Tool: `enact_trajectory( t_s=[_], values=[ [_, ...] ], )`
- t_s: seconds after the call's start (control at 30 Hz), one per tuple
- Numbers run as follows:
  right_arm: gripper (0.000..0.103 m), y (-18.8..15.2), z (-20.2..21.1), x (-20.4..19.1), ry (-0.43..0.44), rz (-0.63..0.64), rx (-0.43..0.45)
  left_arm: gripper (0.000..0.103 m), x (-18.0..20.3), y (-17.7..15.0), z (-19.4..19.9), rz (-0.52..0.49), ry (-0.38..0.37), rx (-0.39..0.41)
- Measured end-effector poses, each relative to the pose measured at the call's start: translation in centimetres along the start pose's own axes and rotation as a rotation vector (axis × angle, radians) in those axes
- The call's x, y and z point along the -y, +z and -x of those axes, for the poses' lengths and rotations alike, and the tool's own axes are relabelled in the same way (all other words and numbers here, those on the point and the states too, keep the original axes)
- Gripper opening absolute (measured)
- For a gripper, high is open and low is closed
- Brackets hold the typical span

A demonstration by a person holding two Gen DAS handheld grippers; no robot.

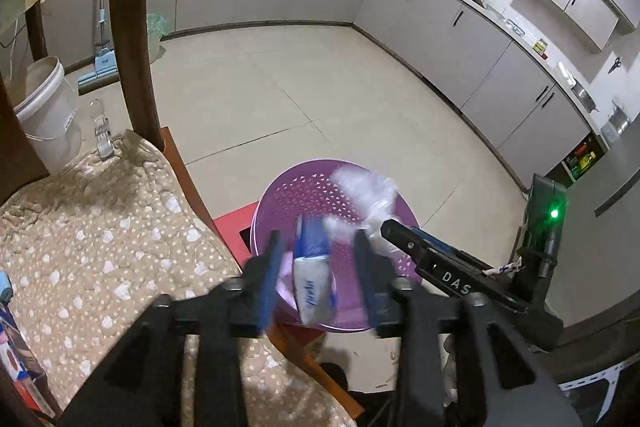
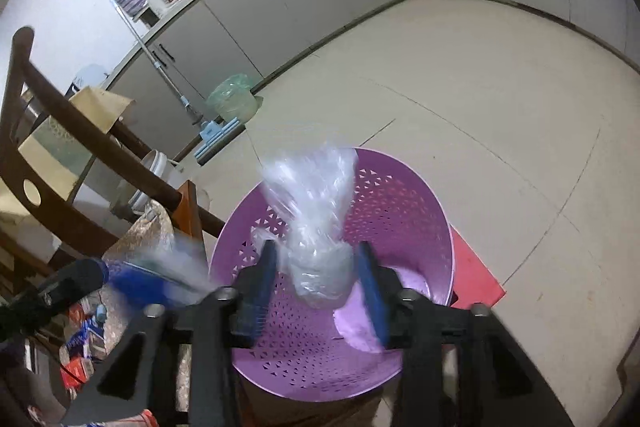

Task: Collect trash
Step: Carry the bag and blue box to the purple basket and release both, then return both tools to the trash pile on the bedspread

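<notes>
Both grippers over the purple basket [image 2: 400, 211]. Left gripper [image 1: 318, 247] spread, tissue packet [image 1: 312, 279] loose between its jaws, long axis pointing down into the basket. Right gripper [image 2: 316, 259] spread, crumpled clear bag [image 2: 312, 211] upright between its jaws, directly above the basket floor.

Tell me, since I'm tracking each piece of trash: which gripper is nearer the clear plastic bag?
Right. The right gripper has the clear plastic bag between its open jaws, above the purple basket. The left gripper is beside it, jaws around a tissue pack.
</notes>
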State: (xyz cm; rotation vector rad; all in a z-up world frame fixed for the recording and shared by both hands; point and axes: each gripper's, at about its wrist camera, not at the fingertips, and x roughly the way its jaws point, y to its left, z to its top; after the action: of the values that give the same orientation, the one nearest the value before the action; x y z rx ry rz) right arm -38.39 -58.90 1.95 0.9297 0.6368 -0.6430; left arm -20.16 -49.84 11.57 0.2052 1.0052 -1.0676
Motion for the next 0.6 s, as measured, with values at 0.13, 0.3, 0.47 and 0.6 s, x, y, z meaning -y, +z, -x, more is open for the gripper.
enact_trajectory(
  t_s=[0.13,0.3,0.47,0.6],
  values=[
    [0.061,0.2,-0.1,-0.6,-0.008,0.012,0.005,0.055,-0.1,-1.0,1.5,-0.01,0.029,0.021],
    [0.061,-0.3,-0.4,-2.1,-0.023,0.063,0.015,0.063,-1.9,-2.2,4.4,0.039,0.053,0.054],
    [0.063,-1.1,-0.4,-3.8,-0.032,0.118,0.037,0.065,-3.3,-4.2,7.7,0.062,0.089,0.086],
    [0.064,-2.0,-0.5,-6.0,-0.036,0.179,0.049,0.068,-4.4,-6.1,11.3,0.077,0.135,0.126]
  ],
)
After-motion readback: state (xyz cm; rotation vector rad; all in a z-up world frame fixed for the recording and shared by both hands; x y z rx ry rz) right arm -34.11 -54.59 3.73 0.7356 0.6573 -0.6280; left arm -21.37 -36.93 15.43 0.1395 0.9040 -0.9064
